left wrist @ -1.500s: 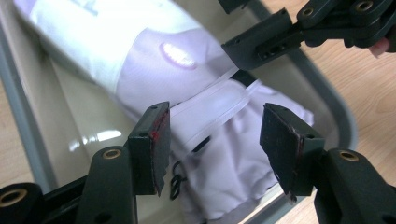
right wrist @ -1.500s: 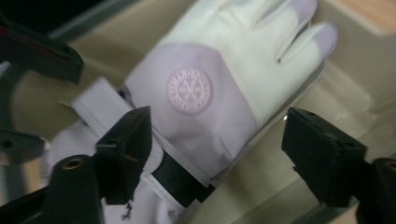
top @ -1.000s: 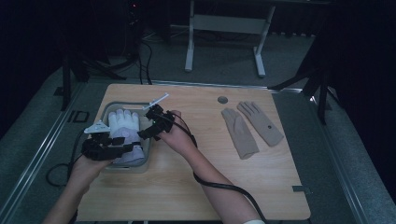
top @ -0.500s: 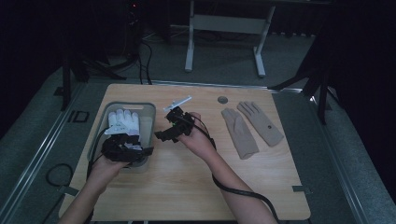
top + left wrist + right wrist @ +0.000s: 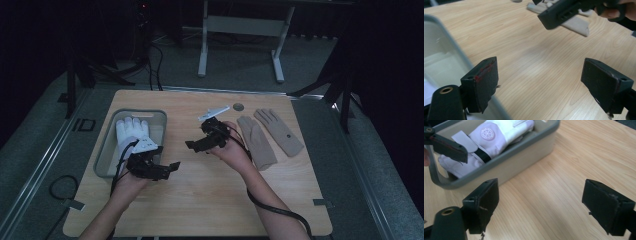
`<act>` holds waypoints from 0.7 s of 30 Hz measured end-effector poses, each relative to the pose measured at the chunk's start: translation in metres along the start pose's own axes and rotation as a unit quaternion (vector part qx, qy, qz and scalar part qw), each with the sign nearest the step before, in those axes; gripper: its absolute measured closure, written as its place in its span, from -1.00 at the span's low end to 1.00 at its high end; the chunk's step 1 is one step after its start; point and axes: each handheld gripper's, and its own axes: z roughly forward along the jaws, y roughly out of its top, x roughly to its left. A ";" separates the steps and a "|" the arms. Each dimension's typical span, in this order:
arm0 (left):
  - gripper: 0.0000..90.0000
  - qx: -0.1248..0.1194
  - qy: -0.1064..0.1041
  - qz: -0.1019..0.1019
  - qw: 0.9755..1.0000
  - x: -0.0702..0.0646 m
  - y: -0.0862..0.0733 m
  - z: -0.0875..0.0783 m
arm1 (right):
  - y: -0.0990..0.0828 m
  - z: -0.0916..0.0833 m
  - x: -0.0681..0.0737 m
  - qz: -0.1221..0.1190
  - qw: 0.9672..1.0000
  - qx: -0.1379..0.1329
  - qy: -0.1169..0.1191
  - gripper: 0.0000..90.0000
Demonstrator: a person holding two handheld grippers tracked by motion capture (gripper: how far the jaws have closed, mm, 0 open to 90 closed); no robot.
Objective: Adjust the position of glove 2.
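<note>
White glove (image 5: 131, 131) in tray (image 5: 159, 116), cuff behind left gripper (image 5: 170, 167)

Both claws (image 5: 172, 166) (image 5: 192, 145) wide open, empty

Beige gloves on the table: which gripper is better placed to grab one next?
Right. The right gripper is open beside the beige gloves; the left gripper, also open, sits by the grey bin holding white gloves.

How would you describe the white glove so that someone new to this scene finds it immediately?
Start at the wooden table and look to its left side, where a grey tray stands. The white glove lies inside that tray. Unlike the two beige gloves lying flat on the table's right side, it is white and sits in a container.
</note>
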 end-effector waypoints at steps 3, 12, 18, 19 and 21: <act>-0.67 -0.008 -0.013 0.008 1.000 -0.007 -0.002 0.005 | -0.007 -0.011 -0.009 0.000 1.000 -0.017 -0.016 -0.49; -0.67 -0.015 -0.051 0.013 0.998 -0.021 -0.018 0.024 | -0.032 -0.035 -0.041 0.011 0.997 -0.028 -0.071 -0.29; -0.67 -0.010 -0.065 0.022 0.998 -0.028 -0.031 0.035 | -0.053 -0.046 -0.065 0.028 0.994 -0.031 -0.097 -0.27; -0.67 -0.013 -0.067 0.025 0.997 -0.030 -0.033 0.037 | -0.056 -0.049 -0.069 0.031 0.994 -0.032 -0.101 -0.27; -0.67 -0.015 -0.066 0.027 0.997 -0.033 -0.037 0.040 | -0.062 -0.052 -0.075 0.034 0.993 -0.033 -0.109 -0.27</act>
